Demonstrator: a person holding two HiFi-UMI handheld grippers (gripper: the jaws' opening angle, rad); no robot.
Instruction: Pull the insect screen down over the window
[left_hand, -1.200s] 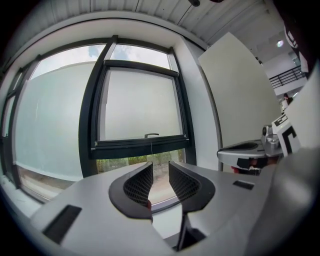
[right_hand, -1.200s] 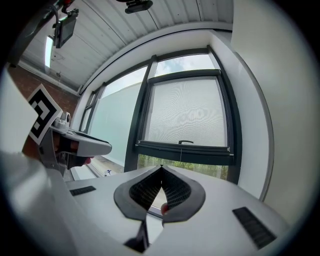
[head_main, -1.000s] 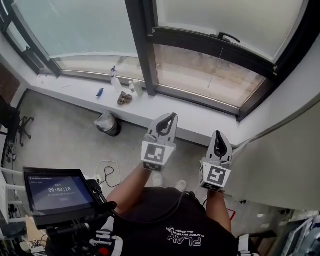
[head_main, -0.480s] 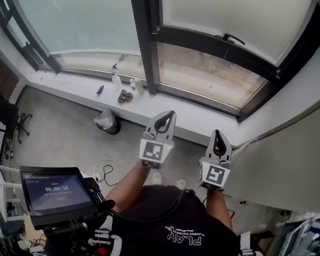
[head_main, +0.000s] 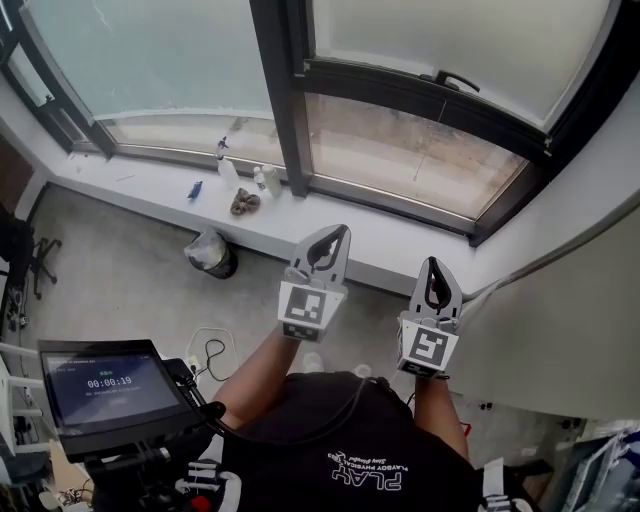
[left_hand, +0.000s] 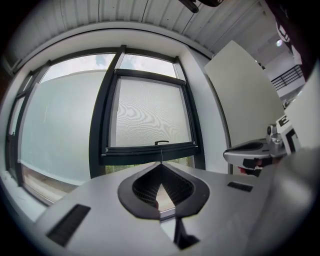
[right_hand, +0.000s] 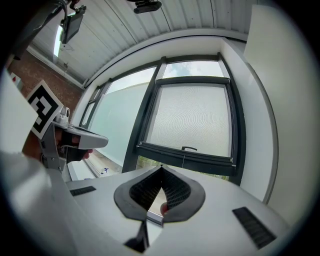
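Both clenched on nothing: left gripper (head_main: 340, 236) and right gripper (head_main: 434, 272) are held level, well short of the window (head_main: 285, 90). The screen (left_hand: 152, 117) covers most of the right pane. Its bottom bar (left_hand: 150, 150) with the handle (left_hand: 161, 142) sits above the sill (head_main: 420, 245), with an open strip below. We judge the pull isn't complete. Next: open one gripper, clamp the handle, draw the bar straight down to the sill.

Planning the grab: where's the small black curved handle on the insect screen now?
Head view, upper right: the small black curved handle sits atop the screen's dark bottom bar in the right-hand window, beyond the right gripper, untouched.
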